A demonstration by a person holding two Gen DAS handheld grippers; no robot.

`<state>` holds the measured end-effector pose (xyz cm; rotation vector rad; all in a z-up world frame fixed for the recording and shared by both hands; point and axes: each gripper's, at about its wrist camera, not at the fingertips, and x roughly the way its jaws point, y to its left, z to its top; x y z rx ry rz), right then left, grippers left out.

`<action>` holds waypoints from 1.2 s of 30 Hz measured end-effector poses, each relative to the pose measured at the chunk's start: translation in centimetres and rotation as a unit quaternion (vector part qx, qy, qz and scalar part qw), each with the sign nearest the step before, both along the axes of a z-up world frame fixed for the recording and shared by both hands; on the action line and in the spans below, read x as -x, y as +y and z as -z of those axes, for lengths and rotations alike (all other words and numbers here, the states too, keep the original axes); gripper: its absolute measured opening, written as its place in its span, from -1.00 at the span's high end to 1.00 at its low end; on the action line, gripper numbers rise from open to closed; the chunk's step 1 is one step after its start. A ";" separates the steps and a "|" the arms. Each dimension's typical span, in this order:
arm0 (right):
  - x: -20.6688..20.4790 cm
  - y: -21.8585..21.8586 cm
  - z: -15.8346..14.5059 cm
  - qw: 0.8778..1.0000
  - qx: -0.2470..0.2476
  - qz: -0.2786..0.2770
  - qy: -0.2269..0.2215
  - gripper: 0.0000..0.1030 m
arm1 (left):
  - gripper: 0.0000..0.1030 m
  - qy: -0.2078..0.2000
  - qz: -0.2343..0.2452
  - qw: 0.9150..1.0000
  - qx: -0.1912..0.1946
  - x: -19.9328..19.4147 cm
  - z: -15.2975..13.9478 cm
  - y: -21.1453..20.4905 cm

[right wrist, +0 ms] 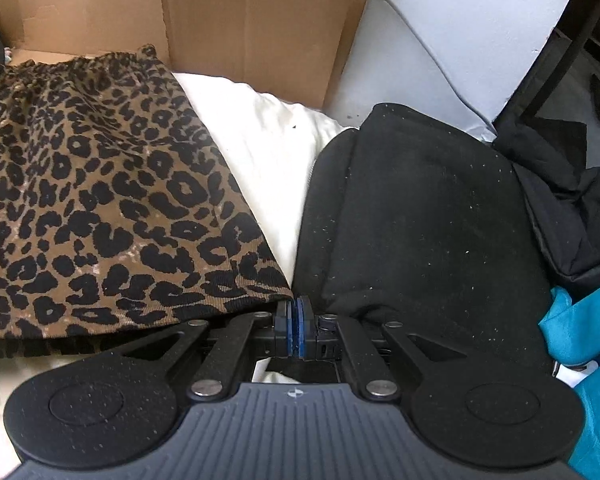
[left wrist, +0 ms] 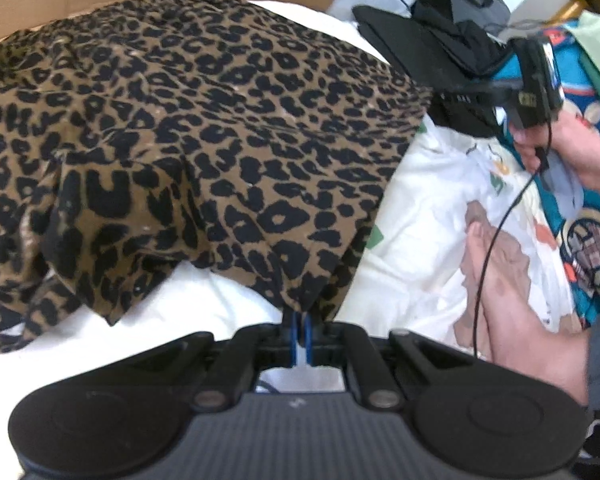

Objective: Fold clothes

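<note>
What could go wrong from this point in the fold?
1. The left tool pinches only a small bunched bit of the leopard garment; a pull could slip it free.
2. The right tool grips the hem corner right beside the black garment; it might snag or drag that piece.
3. A cable hangs over the person's foot and could catch during the fold.

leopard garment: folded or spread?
Mostly spread: leopard garment drapes wide over the white bedding, near hem bunched in the left gripper.

white bedding (left wrist: 220, 300) carries leopard-print garment (left wrist: 220, 120), black garment (right wrist: 420, 208).
</note>
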<state>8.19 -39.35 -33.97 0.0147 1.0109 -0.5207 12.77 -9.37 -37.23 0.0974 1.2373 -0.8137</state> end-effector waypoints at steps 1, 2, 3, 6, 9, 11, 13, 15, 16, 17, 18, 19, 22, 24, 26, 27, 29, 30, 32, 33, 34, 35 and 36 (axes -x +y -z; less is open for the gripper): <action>-0.1 0.0 0.1 1.000 0.002 0.000 0.001 0.95 | 0.93 0.000 0.002 1.000 -0.001 0.1 0.2 -0.1; -0.2 0.0 0.1 1.000 0.003 0.000 0.003 0.95 | 0.93 0.001 0.005 1.000 -0.002 0.2 0.5 -0.2; -0.2 0.0 0.2 1.000 0.004 0.000 0.005 0.95 | 0.93 0.001 0.006 1.000 -0.004 0.3 0.6 -0.3; -0.6 -0.2 0.7 1.000 -0.001 0.004 0.010 0.94 | 0.93 -0.004 0.012 1.000 -0.010 0.6 0.7 -0.6; -0.5 0.1 0.9 1.000 0.001 0.003 0.012 0.94 | 0.93 -0.010 0.019 1.000 -0.012 0.7 0.2 -0.6; -0.5 0.3 0.9 1.000 0.007 -0.004 0.015 0.95 | 0.93 -0.011 0.018 1.000 -0.011 0.6 -0.2 -0.5; -0.5 0.4 0.5 1.000 0.011 -0.005 0.012 0.94 | 0.93 -0.013 0.019 1.000 -0.009 0.7 -0.7 -0.4; -0.4 0.7 0.0 1.000 0.019 -0.005 0.008 0.94 | 0.93 -0.015 0.020 1.000 -0.008 0.7 -1.1 -0.5; -0.4 0.8 -0.1 1.000 0.022 -0.006 0.008 0.94 | 0.93 -0.012 0.017 1.000 -0.006 0.7 -1.3 -0.2; -0.4 0.8 0.0 1.000 0.021 -0.005 0.011 0.92 | 0.93 -0.010 0.015 1.000 -0.004 0.6 -1.5 0.0; -0.4 0.7 0.3 1.000 0.016 -0.003 0.018 0.82 | 0.93 -0.008 0.012 1.000 -0.002 0.5 -1.6 0.3; -0.4 0.4 0.6 1.000 0.006 0.002 0.027 0.69 | 0.93 -0.006 0.010 1.000 0.000 0.5 -1.8 0.6; -0.2 0.5 0.2 0.999 -0.010 0.007 0.047 0.52 | 0.86 0.000 0.002 1.000 0.007 0.3 -2.4 1.3; 0.3 1.0 -0.6 0.999 -0.009 -0.003 0.048 0.43 | 0.84 0.004 -0.003 1.000 0.011 0.2 -2.7 1.8; 0.8 1.2 -1.3 0.999 -0.011 -0.007 0.046 0.38 | 0.79 0.009 -0.008 1.000 0.015 0.0 -3.1 2.4; 1.0 1.2 -1.7 0.999 -0.014 -0.006 0.042 0.37 | 0.70 0.011 -0.011 1.000 0.017 0.0 -3.3 2.6; 1.4 0.8 -2.5 0.999 -0.026 0.005 0.030 0.37 | 0.63 0.015 -0.016 1.000 0.022 -0.1 -3.6 3.1; 1.5 0.7 -3.0 0.999 -0.032 0.010 0.022 0.37 | 0.63 0.017 -0.018 0.999 0.024 -0.2 -3.8 3.4; 1.5 0.5 -4.0 0.999 -0.042 0.018 0.003 0.37 | 0.62 0.017 -0.023 0.999 0.026 -0.1 -4.3 3.8; 1.4 0.6 -4.4 0.999 -0.045 0.019 -0.005 0.36 | 0.62 0.017 -0.025 0.999 0.026 0.0 -4.6 4.1; 1.2 0.7 -4.9 0.999 -0.049 0.019 -0.012 0.36 | 0.62 0.014 -0.030 0.999 0.025 -0.1 -4.8 4.5; 0.9 0.9 -5.3 0.998 -0.051 0.015 -0.019 0.36 | 0.62 0.009 -0.037 0.999 0.022 -0.1 -5.0 4.9; 0.6 1.1 -5.6 0.998 -0.053 0.010 -0.023 0.36 | 0.61 0.004 -0.045 0.999 0.019 -0.3 -5.1 5.2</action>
